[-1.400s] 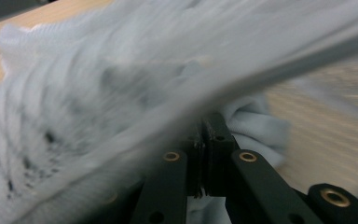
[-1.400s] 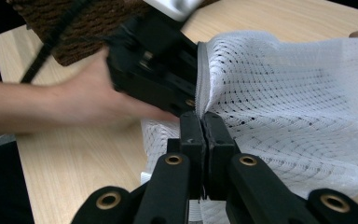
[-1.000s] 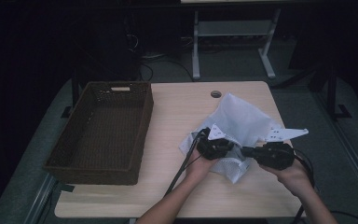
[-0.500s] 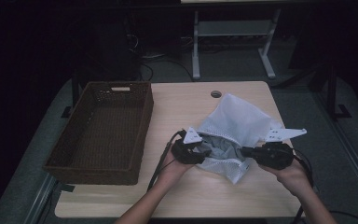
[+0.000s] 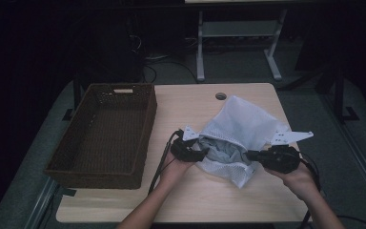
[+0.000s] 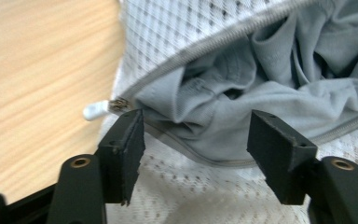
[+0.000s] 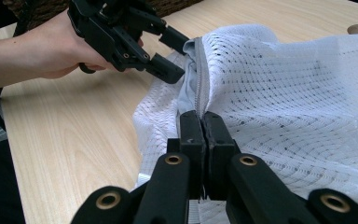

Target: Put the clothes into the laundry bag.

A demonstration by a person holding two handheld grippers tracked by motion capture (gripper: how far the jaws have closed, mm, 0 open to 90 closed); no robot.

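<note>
Right gripper [image 7: 203,122] clamped on the mesh bag [image 5: 240,126] rim, left gripper [image 6: 196,140] gaping at the shirt [image 6: 279,88], could snag the zipper [image 6: 116,104] instead.

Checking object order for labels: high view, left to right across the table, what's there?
Wicker basket → left claw, open at the bag's mouth → white mesh bag with grey cloth inside → right claw, shut on the bag's edge.
</note>
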